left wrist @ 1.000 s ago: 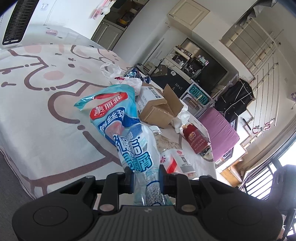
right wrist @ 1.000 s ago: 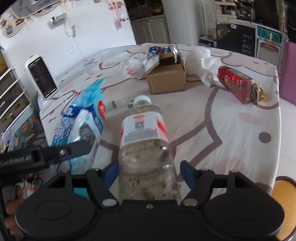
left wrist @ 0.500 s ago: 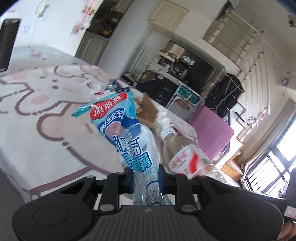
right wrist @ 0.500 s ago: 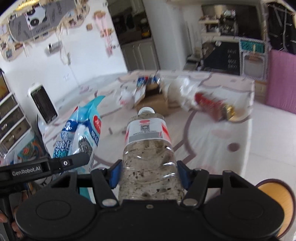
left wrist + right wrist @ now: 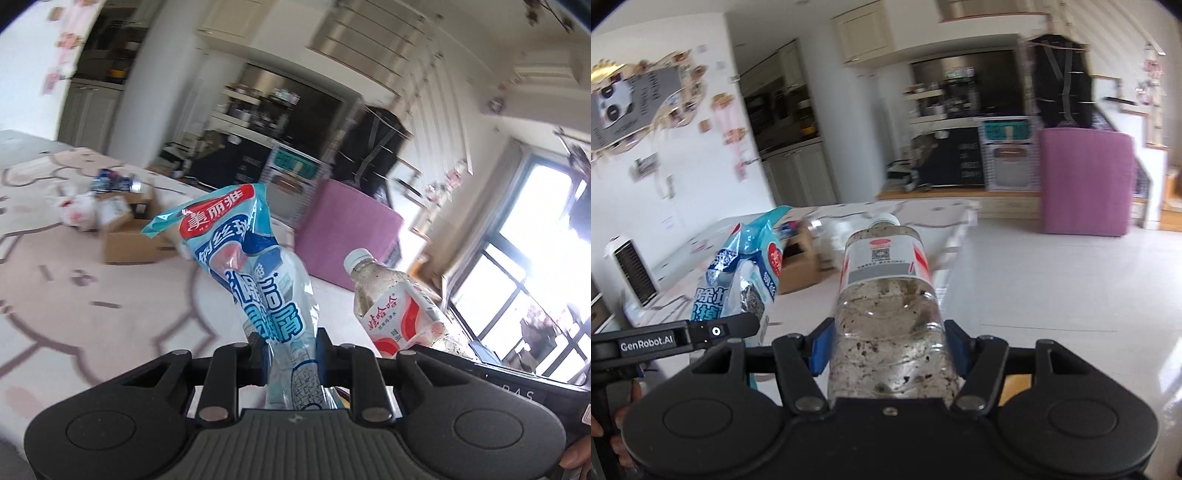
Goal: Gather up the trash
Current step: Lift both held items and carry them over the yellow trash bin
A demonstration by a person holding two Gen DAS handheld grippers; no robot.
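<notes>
My left gripper (image 5: 291,350) is shut on a blue and white plastic wrapper (image 5: 251,266), held upright in the air above the table edge. My right gripper (image 5: 888,343) is shut on a dirty clear plastic bottle (image 5: 886,288) with a red and white label and white cap. The bottle also shows in the left wrist view (image 5: 391,302), to the right of the wrapper. The wrapper also shows in the right wrist view (image 5: 742,273), to the left of the bottle.
The table with a pink cartoon cloth (image 5: 74,288) holds an open cardboard box (image 5: 129,236), a white plastic bag (image 5: 75,210) and other trash. A purple box (image 5: 1086,181) stands on the tiled floor (image 5: 1052,277). A white heater (image 5: 629,273) stands at left.
Both grippers have lifted their loads off the table and swung to the right, away from it. The view is now tilted up toward the room and window.
</notes>
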